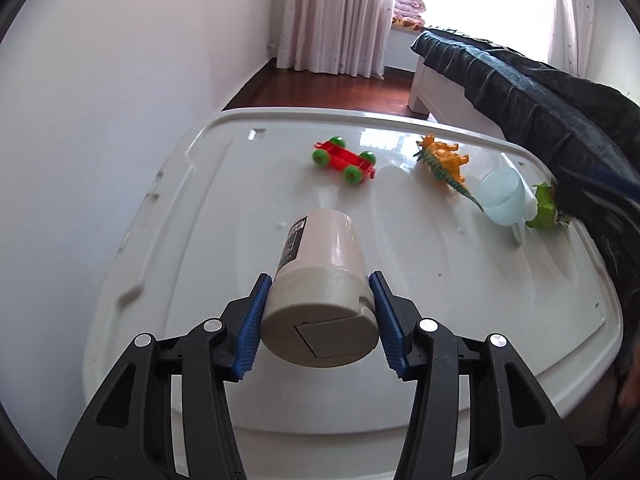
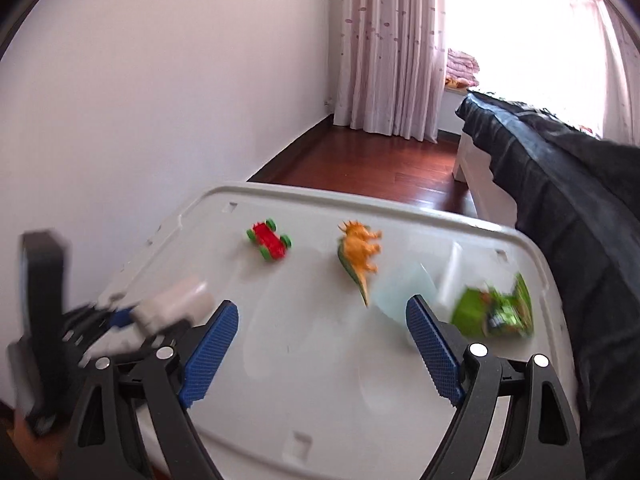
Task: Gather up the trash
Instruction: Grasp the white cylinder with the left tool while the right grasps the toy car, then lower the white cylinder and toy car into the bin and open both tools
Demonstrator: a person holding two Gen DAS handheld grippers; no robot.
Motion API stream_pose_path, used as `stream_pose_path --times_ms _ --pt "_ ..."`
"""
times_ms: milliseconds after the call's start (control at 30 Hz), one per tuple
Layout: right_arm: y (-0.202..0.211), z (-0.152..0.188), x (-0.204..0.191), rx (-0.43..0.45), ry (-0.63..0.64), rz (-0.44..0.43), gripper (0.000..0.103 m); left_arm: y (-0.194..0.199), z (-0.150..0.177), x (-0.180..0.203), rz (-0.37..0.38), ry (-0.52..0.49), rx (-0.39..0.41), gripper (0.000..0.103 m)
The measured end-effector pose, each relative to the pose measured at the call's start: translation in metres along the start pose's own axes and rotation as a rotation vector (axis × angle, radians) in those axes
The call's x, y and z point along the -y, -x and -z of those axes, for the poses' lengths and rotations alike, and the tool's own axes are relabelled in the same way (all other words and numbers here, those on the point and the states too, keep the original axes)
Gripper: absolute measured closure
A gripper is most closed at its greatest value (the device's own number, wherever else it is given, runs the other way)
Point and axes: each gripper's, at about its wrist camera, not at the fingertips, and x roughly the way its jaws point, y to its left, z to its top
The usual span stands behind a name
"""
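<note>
The beige canister (image 1: pixel 320 280) lay clamped on its side in the left tool (image 1: pixel 320 320), its flip-top lid end toward the camera and its body pointing out over the white counter (image 1: pixel 280 400). The blue ribbed pads (image 1: pixel 253 332) pressed against both sides of the lid end, so the tool was closed on it about as wide as the canister itself. In the right wrist view the same canister (image 2: pixel 176 304) appeared only as a pale blur at the near left, held in the left tool (image 2: pixel 132 320), whose black frame stood up at the left edge.

The green crumpled wrapper (image 1: pixel 546 206) sat at the far right edge of the counter, half hidden in the left view behind a pale blue cup (image 1: pixel 502 196). The right wrist view showed the wrapper (image 2: pixel 496 312) more fully, though smeared by motion, just beyond the right finger of the right tool (image 2: pixel 320 344). That tool was spread wide with nothing between its pads (image 2: pixel 212 352), hovering over the near part of the counter (image 2: pixel 320 400) and aimed at the cup (image 2: pixel 404 292).

Farther out, a red toy car (image 1: pixel 345 160) with green wheels stood left of an orange and green dinosaur (image 1: pixel 444 162), which lay just left of the cup. A dark-covered bed (image 1: pixel 520 88) ran along the right, and pink curtains (image 1: pixel 336 16) hung at the far wall.
</note>
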Motion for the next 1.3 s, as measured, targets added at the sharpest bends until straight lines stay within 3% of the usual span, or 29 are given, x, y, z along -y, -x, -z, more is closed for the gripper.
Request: stream_pose_path --times_ms 167,367,433,567,600,667,733,1100,1300 --pt "-0.06 -0.027 -0.026 -0.019 0.11 0.001 0.019 0.015 -0.003 -0.015 -0.008 -0.008 0.035 0.054" --pt "-0.145 -0.051 -0.056 -0.154 0.162 -0.019 0.02 0.025 0.001 -0.036 0.002 0.024 0.046 0.054" --pt "-0.169 -0.054 -0.062 -0.203 0.173 -0.023 0.026 0.026 0.0 -0.039 0.007 0.033 0.049 0.054" --pt "-0.198 -0.055 -0.071 -0.277 0.205 -0.028 0.029 0.028 0.0 -0.038 0.015 0.028 0.062 0.054" --pt "-0.204 -0.056 -0.073 -0.29 0.217 -0.024 0.036 0.028 -0.001 -0.037 0.021 0.029 0.065 0.054" --pt "-0.206 -0.057 -0.071 -0.294 0.197 -0.054 0.044 0.028 -0.001 -0.035 0.03 0.027 0.065 0.054" --pt "-0.207 -0.06 -0.069 -0.313 0.168 -0.08 0.066 0.027 -0.002 -0.035 0.033 0.027 0.068 0.054" --pt "-0.154 -0.058 -0.065 -0.222 0.177 -0.076 0.067 0.037 0.0 -0.028 0.052 0.022 0.082 0.054" --pt "-0.054 -0.054 -0.045 -0.12 0.154 -0.063 0.067 0.067 0.007 -0.021 0.071 0.014 0.112 0.054"
